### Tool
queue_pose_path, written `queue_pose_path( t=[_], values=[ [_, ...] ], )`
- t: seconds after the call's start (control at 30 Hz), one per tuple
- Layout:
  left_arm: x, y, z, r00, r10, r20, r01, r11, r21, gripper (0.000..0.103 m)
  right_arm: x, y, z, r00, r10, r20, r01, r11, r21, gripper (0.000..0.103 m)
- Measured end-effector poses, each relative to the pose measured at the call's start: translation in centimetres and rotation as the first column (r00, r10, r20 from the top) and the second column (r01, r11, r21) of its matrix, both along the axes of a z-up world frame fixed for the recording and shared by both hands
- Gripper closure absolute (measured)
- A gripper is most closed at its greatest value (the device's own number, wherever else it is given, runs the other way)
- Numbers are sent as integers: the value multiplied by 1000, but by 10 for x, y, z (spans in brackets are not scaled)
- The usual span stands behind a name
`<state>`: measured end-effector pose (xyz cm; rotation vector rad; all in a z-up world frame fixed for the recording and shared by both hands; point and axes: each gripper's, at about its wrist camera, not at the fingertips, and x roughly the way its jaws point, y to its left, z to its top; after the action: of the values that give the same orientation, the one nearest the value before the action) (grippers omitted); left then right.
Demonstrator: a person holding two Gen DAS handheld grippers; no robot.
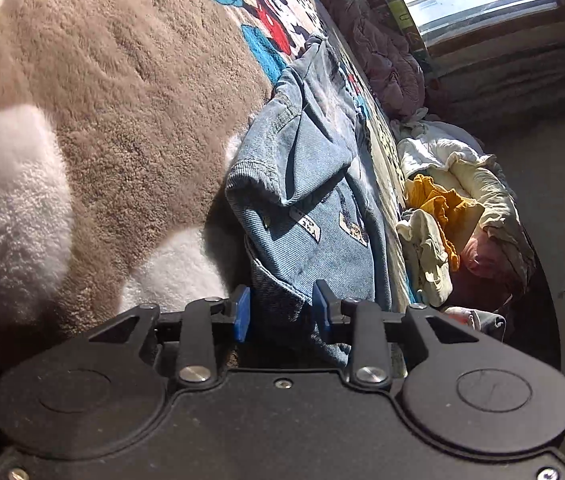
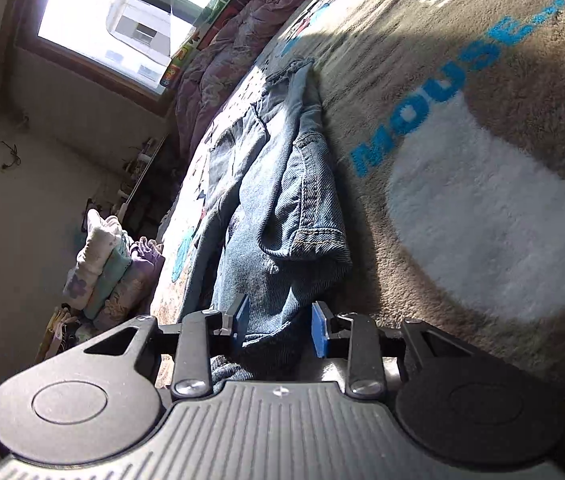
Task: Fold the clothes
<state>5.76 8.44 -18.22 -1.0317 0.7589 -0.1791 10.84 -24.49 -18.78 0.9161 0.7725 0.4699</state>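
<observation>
Both ends of the denim jacket lie between parted pads: left gripper and right gripper unclamped. We should pinch the hem squarely before folding.

Sunlit bedroom with a plush blanket over the bed

A brown and white blanket with blue lettering covers the bed. Beyond it lies a crumpled purple quilt under a bright window. Plain beige walls surround the room, and sunlight streaks across the blanket.
</observation>
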Motion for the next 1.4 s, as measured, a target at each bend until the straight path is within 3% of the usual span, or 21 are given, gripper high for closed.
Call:
queue_pose_path(
  t=[0.07,0.13,0.17,0.23,0.3,0.37,0.43,0.53,0.6,0.63,0.73,0.8,0.83,0.93,0.97,1.03,1.23,1.27,1.33,1.37,1.4],
  values=[
    [2,1,-4,1000,13,-5,-13,1000,-24,59,-1,2,-2,1000,-10,0,10,1000,13,41],
    [5,-4,-1,1000,-2,3,2,1000,12,62,1,9,-2,1000,-14,2,14,1000,-18,50],
    [8,-11,4,1000,-24,11,23,998,60,75,2,14,-3,1000,-20,5,20,999,-36,52],
    [8,-19,20,997,-39,66,30,991,133,85,7,23,-2,999,-28,21,29,997,-78,80],
    [-2,-20,38,987,-46,155,20,986,164,85,-1,24,16,994,-58,87,68,991,-113,85],
    [-2,-21,36,991,-57,119,32,979,202,85,-9,17,24,993,-58,101,72,988,-138,87],
    [4,-19,17,998,-59,25,53,983,177,85,-12,4,11,997,-63,34,66,992,-108,88],
    [3,-19,25,999,-40,1,39,969,243,73,-13,-12,-12,996,-63,-65,61,998,-20,87],
    [-1,-27,42,999,-39,32,25,930,368,66,-14,-14,-16,996,-59,-67,59,998,5,80],
    [-5,-35,52,996,-62,68,25,894,446,66,-14,-14,-17,996,-57,-61,58,998,10,70],
    [-12,-62,69,974,-184,135,67,796,602,65,-11,-13,-20,997,-62,-46,65,997,48,68],
    [-15,-86,69,918,-363,162,158,707,690,49,-9,-16,-22,997,-64,-48,69,992,110,66],
    [-17,-100,67,877,-451,165,190,641,743,47,-8,-18,-23,997,-65,-51,72,986,148,63],
    [-21,-148,55,746,-657,109,176,352,919,46,-5,-26,-23,996,-61,-58,71,978,195,63],
    [-19,-160,48,718,-691,76,161,271,949,46,-3,-27,-23,997,-59,-59,70,976,205,63],
    [-11,-174,33,681,-732,13,151,158,976,47,-2,-30,-22,997,-52,-53,62,972,224,63],
    [2,-206,1,634,-760,-147,-4,-193,981,52,0,-37,-15,1000,-26,-7,27,959,283,60],
    [3,-205,4,634,-760,-146,-10,-197,980,64,0,-38,-13,1000,-21,4,19,956,294,60],
    [10,-191,25,639,-765,-86,20,-95,995,73,-1,-43,-10,999,-17,28,7,950,313,60],
    [14,-182,37,646,-762,-48,43,-26,999,76,-1,-46,-7,999,-18,42,3,946,325,60],
    [21,-169,54,662,-749,6,83,81,993,79,-2,-50,-5,998,-19,56,-1,941,337,60]
  ],
)
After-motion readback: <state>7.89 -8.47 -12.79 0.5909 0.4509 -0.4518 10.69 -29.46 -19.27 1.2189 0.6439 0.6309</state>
